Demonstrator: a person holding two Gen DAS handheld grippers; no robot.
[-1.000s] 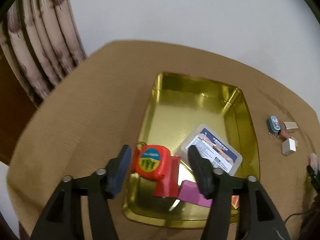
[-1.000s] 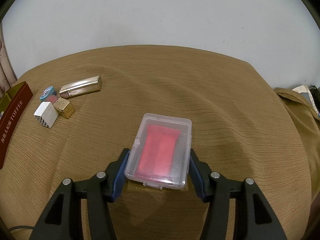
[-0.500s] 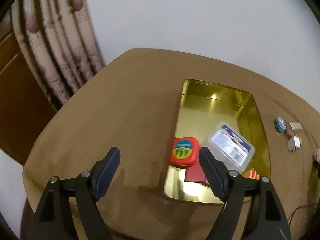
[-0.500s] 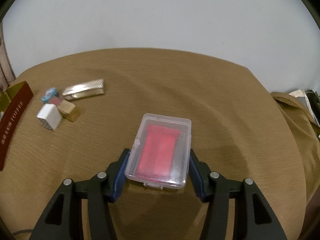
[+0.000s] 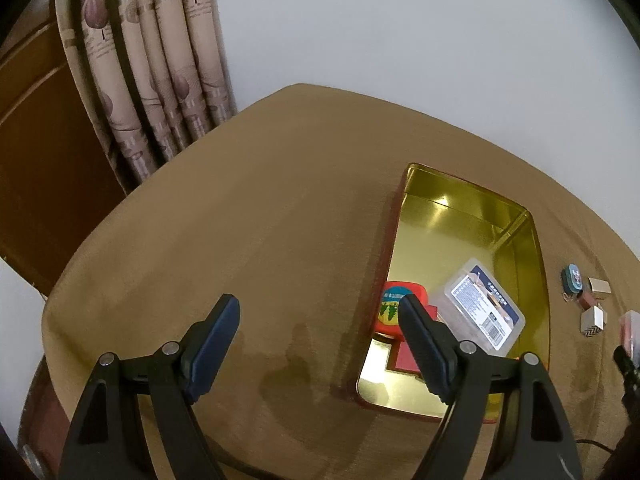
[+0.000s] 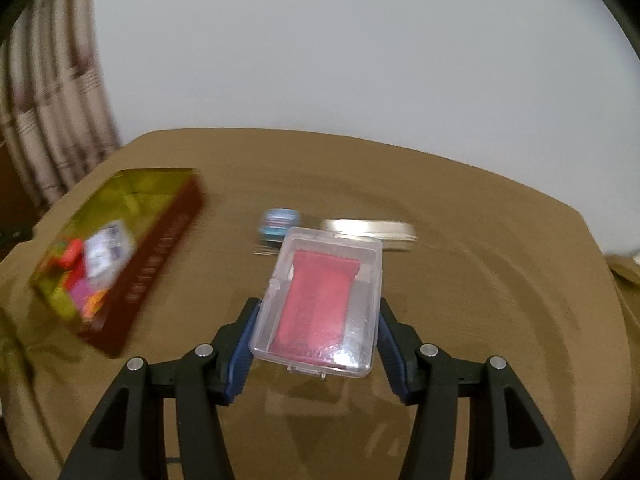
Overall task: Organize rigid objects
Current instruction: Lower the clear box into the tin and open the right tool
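The left gripper (image 5: 318, 340) hung over bare brown tablecloth (image 5: 240, 240) with its fingers wide apart and nothing between them, standing clear of the gold-lined rectangular tin (image 5: 532, 248) just to its right, presumably so the other hand had room. Inside the tin lay a red-orange tape measure (image 5: 394, 300) and a clear labelled plastic case (image 5: 484, 308). The right gripper (image 6: 316, 344) was clamped on a clear plastic box holding a pink pad (image 6: 320, 300), carried above the cloth, with the tin (image 6: 160, 240) at left (blurred), likely its destination. Small trinkets (image 6: 280, 222) waited beyond.
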